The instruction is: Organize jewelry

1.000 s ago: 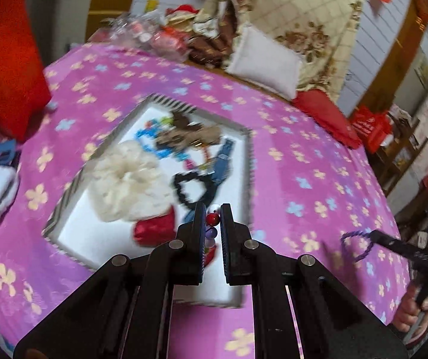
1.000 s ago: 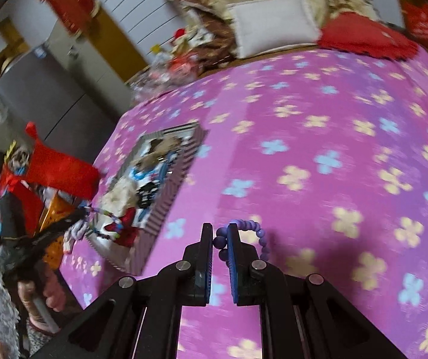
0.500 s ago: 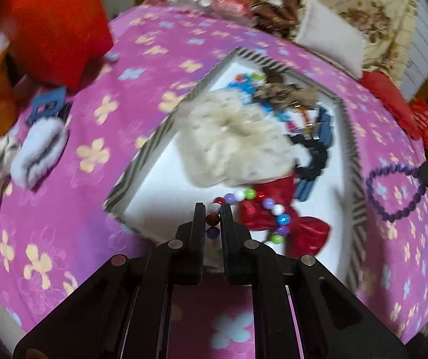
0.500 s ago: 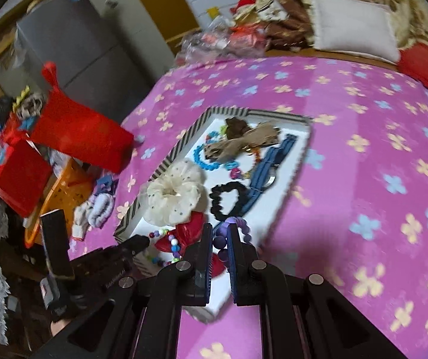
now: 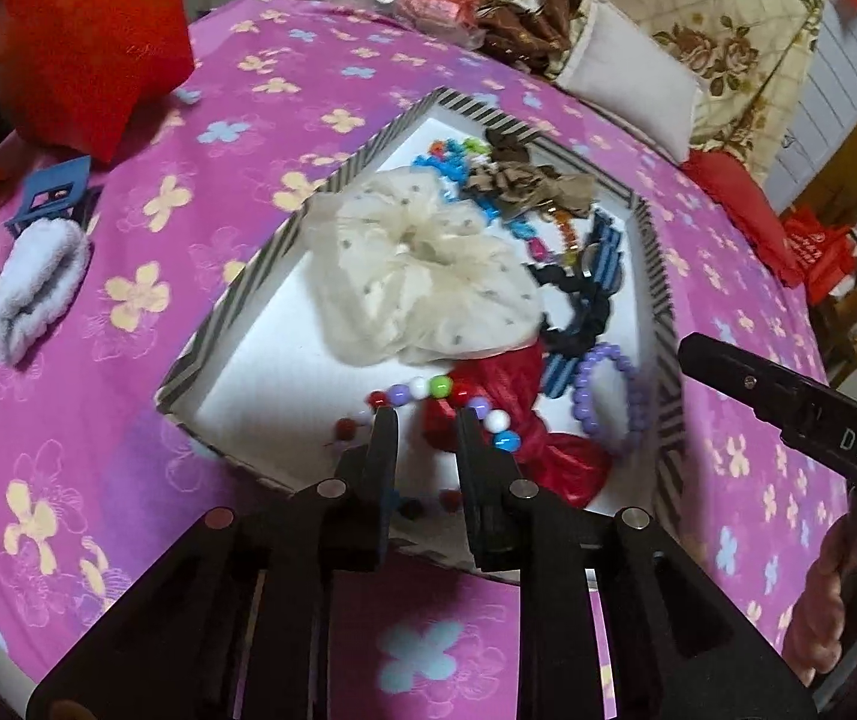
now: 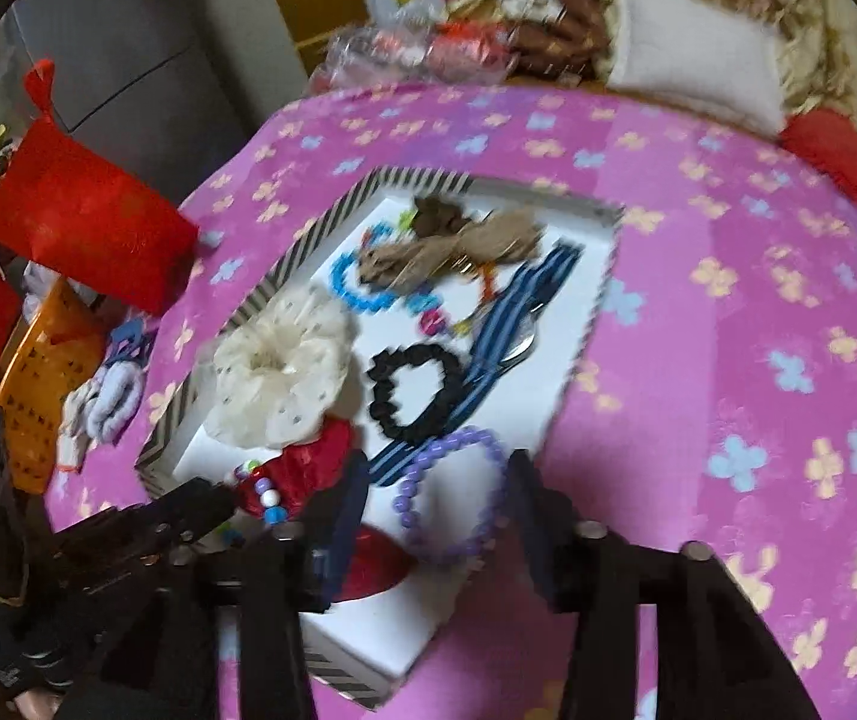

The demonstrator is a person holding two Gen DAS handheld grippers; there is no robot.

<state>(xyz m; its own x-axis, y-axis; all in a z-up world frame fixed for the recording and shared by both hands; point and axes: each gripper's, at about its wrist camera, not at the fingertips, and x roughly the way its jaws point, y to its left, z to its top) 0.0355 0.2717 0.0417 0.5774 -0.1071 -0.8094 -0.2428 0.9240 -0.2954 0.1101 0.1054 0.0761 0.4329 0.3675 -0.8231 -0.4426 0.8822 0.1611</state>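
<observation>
Pink cloth (image 5: 284, 78) | both grippers just opened, bracelets released | right view only: fridge (image 6: 122, 54)

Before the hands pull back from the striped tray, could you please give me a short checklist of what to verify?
1. Purple bead bracelet lying inside the black-and-white striped tray: ok.
2. Right gripper clear of it: ok; the jaws have just been opening and stand wide, with the bracelet loose between them.
3. Multicoloured bead bracelet in the tray, draped over the red bow: ok.
4. Left gripper let go: ok; the jaws have just been opening, and their pads press on no bead.
5. Beads snagged on a finger: cannot tell.
</observation>
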